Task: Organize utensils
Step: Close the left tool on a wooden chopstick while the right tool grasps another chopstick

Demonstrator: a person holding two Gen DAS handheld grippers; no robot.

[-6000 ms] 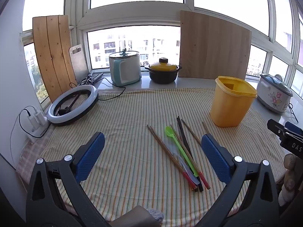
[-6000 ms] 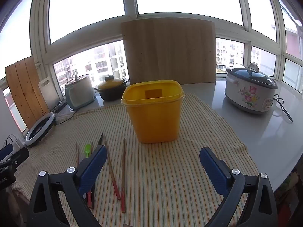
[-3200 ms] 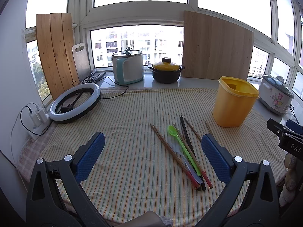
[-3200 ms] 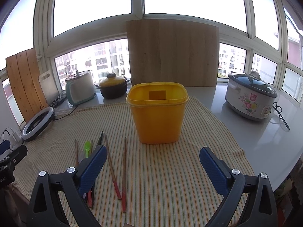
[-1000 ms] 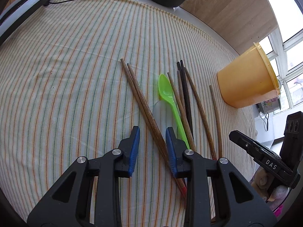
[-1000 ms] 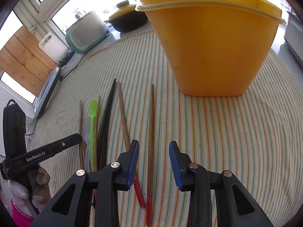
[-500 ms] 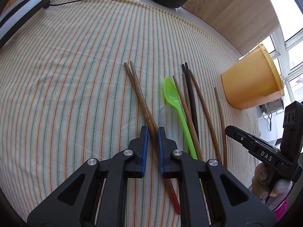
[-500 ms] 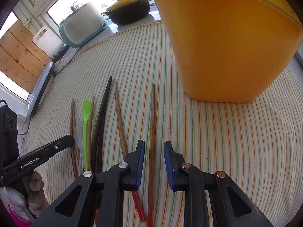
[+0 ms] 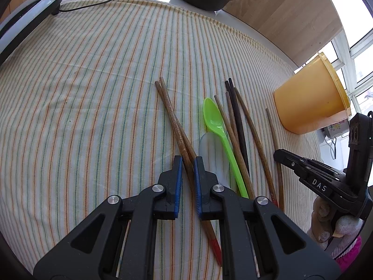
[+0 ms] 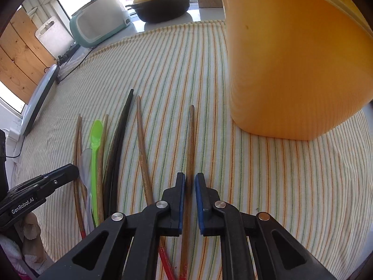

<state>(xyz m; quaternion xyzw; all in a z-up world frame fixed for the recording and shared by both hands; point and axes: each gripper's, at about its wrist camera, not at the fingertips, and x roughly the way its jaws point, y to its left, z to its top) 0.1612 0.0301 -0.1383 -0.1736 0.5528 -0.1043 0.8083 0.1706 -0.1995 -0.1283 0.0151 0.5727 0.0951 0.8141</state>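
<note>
We are closing the left gripper (image 9: 186,168) on the pair of brown chopsticks (image 9: 173,121) at the left edge of the spread; its blue pads are pressing on both sticks, which are lying flat on the striped cloth (image 9: 93,93). We are likewise clamping the right gripper (image 10: 190,186) on the single brown chopstick (image 10: 190,140) lying nearest the yellow container (image 10: 291,70), its jaws drawn in tight against the shaft. Between these two grips the other utensils are resting untouched: the green plastic spoon (image 9: 215,121), a clear spoon (image 9: 209,144) partly under it, the black chopsticks (image 9: 236,116) and further brown ones, all fanned side by side and touching in places. The container is standing upright just beside the rightmost stick; its inside is not visible in either view, so we cannot tell whether it holds anything. We are judging the task as barely begun: every visible utensil is on the cloth, the first pieces are being gripped but not yet lifted, and the transfer of all of them is remaining.
</note>
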